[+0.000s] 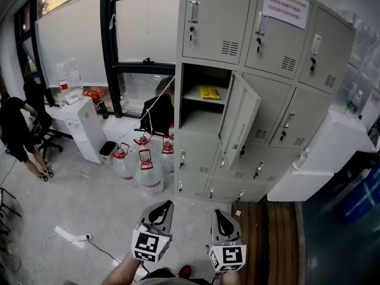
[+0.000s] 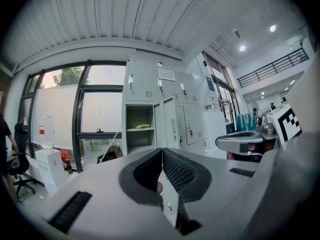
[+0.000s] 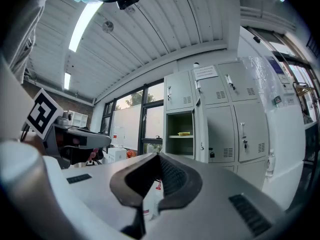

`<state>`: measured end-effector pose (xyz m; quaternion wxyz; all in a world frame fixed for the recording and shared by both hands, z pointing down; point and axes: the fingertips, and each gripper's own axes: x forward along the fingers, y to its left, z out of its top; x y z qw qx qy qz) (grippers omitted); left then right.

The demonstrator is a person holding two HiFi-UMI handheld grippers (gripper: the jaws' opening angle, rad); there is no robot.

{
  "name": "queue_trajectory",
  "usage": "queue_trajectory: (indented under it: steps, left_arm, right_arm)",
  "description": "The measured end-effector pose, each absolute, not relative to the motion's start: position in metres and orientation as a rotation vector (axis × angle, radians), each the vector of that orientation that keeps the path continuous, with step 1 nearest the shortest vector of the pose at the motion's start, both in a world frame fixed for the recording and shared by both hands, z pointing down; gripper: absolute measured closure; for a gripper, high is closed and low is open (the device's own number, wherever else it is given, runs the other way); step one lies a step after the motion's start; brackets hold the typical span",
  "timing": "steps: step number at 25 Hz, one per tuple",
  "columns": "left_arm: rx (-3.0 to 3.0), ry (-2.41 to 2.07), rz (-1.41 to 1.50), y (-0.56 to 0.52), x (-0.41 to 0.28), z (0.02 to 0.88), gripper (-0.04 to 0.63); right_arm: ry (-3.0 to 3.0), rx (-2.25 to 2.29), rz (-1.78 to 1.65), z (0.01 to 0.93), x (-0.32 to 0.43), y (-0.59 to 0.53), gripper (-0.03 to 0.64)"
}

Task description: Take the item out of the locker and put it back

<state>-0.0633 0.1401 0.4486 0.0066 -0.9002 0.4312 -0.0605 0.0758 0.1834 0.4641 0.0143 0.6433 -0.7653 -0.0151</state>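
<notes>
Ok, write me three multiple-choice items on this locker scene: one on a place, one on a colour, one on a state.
1. Where does the item lie?
A. on the floor
B. on the shelf in the open locker
C. in a hand-held gripper

2. What colour is the item?
A. red
B. blue
C. yellow

3. How do the jaws of the right hand-held gripper stand?
A. wide apart
B. together, with nothing between them
C. clamped on the item

Answers:
1 B: it rests on the shelf beside the swung-out door.
2 C: it shows yellow in every view.
3 B: the right gripper view shows the jaws meeting with nothing between them.
</notes>
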Motion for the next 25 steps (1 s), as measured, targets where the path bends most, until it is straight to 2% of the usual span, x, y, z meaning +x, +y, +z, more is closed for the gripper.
queue_trajectory:
  steps: [15,25]
  left_arm:
    - [-2.803,1.403,-0.179,0.122,-0.059,0.454,0.571]
    - [-2.799,1.411,-0.161,0.055,-0.04,0.456,0.571]
  right_arm:
    - [-2.386,1.981,-0.026,0.472,0.088,0.17,0.6]
    - [-2.398,1.957,-0.044,0.476,0.104,0.104,0.6]
